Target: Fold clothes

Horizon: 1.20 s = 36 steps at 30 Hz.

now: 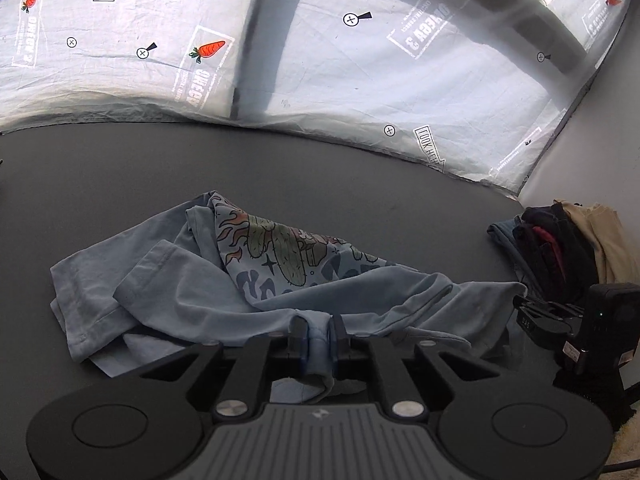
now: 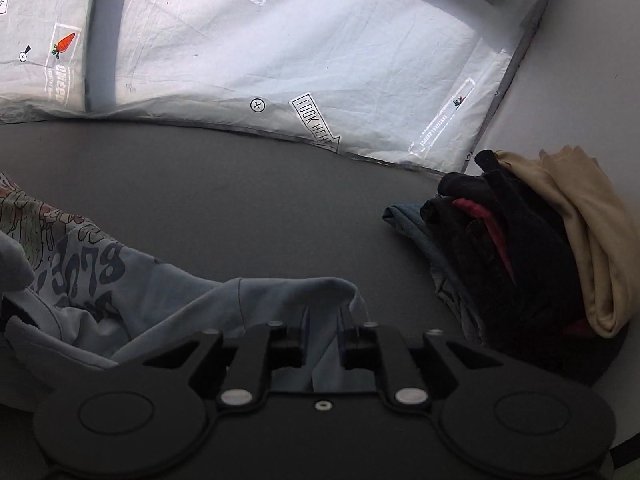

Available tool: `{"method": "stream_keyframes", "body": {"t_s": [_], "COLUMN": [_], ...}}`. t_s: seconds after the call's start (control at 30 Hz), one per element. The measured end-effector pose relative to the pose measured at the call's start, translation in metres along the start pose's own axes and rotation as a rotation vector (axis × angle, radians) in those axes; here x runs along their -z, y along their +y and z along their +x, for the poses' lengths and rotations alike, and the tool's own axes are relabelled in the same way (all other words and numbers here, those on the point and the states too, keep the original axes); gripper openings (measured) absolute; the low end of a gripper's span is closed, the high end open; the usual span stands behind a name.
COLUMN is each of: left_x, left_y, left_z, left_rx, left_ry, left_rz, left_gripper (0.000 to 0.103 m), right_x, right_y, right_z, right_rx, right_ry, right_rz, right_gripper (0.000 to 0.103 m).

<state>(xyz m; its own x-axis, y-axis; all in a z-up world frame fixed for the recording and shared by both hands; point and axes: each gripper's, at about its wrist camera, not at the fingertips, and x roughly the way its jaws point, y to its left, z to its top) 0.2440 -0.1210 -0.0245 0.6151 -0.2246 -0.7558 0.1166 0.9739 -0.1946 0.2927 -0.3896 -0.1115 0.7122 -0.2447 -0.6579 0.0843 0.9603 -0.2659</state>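
The light blue T-shirt (image 1: 192, 280) lies crumpled across the lower middle of the dark table (image 1: 320, 172), printed side up. At lower centre, the left gripper (image 1: 318, 334) clamps a fold of its fabric. The right gripper (image 2: 322, 338) likewise pinches blue cloth. This looks like the spreading step; next, I judge, pull the edges apart and flatten it, clear of the clothes pile (image 2: 520, 240) at right.

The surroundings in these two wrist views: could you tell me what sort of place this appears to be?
Probably a staged recording spot for folding laundry, not a lived-in room. A printed white sheet with carrots and crosshair marks hangs as a backdrop behind a bare dark table, where a light blue T-shirt lies crumpled beside a pile of other clothes.
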Motion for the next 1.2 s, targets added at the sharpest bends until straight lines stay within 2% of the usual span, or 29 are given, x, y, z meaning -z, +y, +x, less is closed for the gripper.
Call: {"method": "stream_keyframes", "body": {"t_s": [0.07, 0.13, 0.17, 0.23, 0.3, 0.4, 0.53, 0.6, 0.77, 1.0, 1.13, 1.2], "left_x": [0.002, 0.004, 0.005, 0.005, 0.004, 0.006, 0.008, 0.010, 0.016, 0.022, 0.021, 0.020], "left_y": [-0.011, -0.024, -0.029, -0.035, -0.038, -0.038, -0.040, -0.043, -0.046, -0.050, -0.046, -0.043], "left_z": [0.007, 0.014, 0.016, 0.018, 0.018, 0.016, 0.017, 0.022, 0.041, 0.061, 0.072, 0.077], "left_rx": [-0.045, -0.074, -0.074, -0.056, -0.045, 0.006, 0.077, 0.112, 0.186, 0.160, 0.090, 0.078], "left_ry": [0.000, -0.002, -0.002, -0.003, -0.003, -0.002, 0.009, 0.020, 0.078, 0.096, 0.102, 0.112], "left_rz": [0.144, 0.270, 0.316, 0.367, 0.395, 0.431, 0.465, 0.483, 0.496, 0.520, 0.504, 0.490], "left_gripper": [0.024, 0.027, 0.029, 0.033, 0.039, 0.046, 0.050, 0.056, 0.059, 0.059, 0.059, 0.058], "right_x": [0.001, 0.001, 0.001, 0.001, 0.003, 0.008, 0.013, 0.014, 0.018, 0.020, 0.019, 0.019], "right_y": [0.014, 0.033, 0.042, 0.061, 0.074, 0.082, 0.082, 0.084, 0.094, 0.102, 0.102, 0.102], "right_z": [-0.002, -0.006, -0.009, -0.014, -0.019, -0.030, -0.031, -0.032, -0.030, -0.028, -0.026, -0.024], "right_rx": [-0.094, -0.207, -0.254, -0.348, -0.408, -0.431, -0.475, -0.488, -0.517, -0.505, -0.505, -0.506], "right_ry": [0.002, 0.000, -0.002, -0.007, -0.015, -0.045, -0.026, -0.017, 0.000, -0.021, -0.018, -0.016], "right_rz": [-0.030, -0.075, -0.106, -0.169, -0.241, -0.282, -0.279, -0.286, -0.321, -0.353, -0.350, -0.346], "right_gripper": [0.021, 0.022, 0.027, 0.034, 0.035, 0.037, 0.037, 0.038, 0.040, 0.042, 0.042, 0.042]}}
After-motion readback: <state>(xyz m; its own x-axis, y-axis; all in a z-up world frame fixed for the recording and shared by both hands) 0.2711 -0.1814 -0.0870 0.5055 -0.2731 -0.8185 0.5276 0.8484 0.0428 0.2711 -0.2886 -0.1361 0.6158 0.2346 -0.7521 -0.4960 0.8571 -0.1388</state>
